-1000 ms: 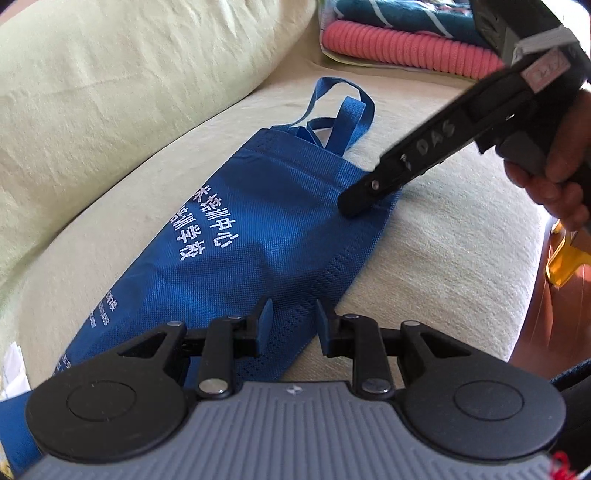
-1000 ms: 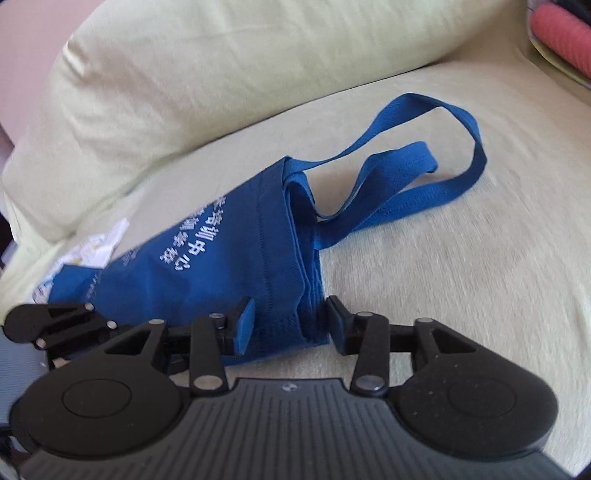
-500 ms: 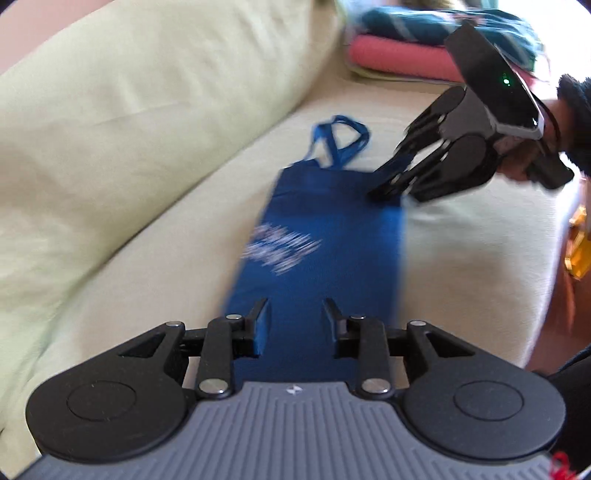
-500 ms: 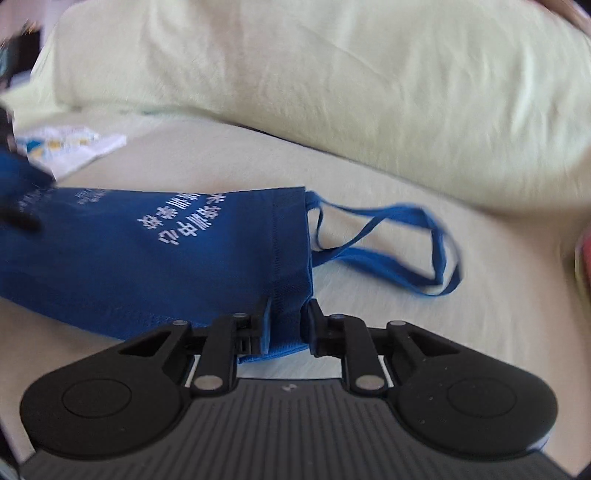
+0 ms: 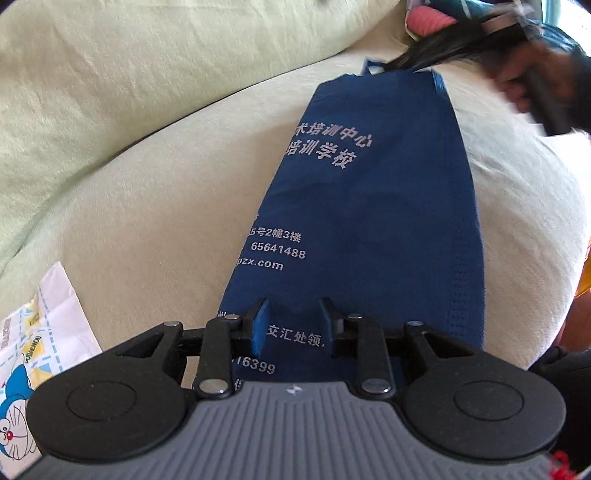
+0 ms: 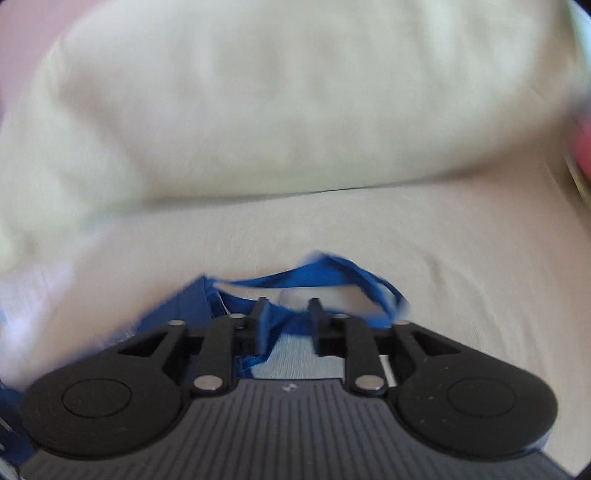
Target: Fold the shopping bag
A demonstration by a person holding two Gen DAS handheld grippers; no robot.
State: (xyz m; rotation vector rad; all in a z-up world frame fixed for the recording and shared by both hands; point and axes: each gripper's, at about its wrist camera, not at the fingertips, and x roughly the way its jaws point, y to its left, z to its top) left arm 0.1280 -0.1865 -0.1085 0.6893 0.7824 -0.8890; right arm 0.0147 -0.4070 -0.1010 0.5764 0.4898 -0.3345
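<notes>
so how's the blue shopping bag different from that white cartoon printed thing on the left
The blue shopping bag is dark blue cloth with white lettering; the white cartoon sheet is pale with a blue cartoon character and yellow marks. The shopping bag stretches lengthwise down the middle of the view, fully laid out, while the cartoon sheet sits at the left edge, partly cut off and creased. Both lie on the pale green seat cushion.

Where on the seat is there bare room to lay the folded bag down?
Bare seat cushion lies between the blue bag and the back cushion, and another strip right of the bag toward the edge. Crowded spots: the cartoon paper lower left, folded towels at the far end.
</notes>
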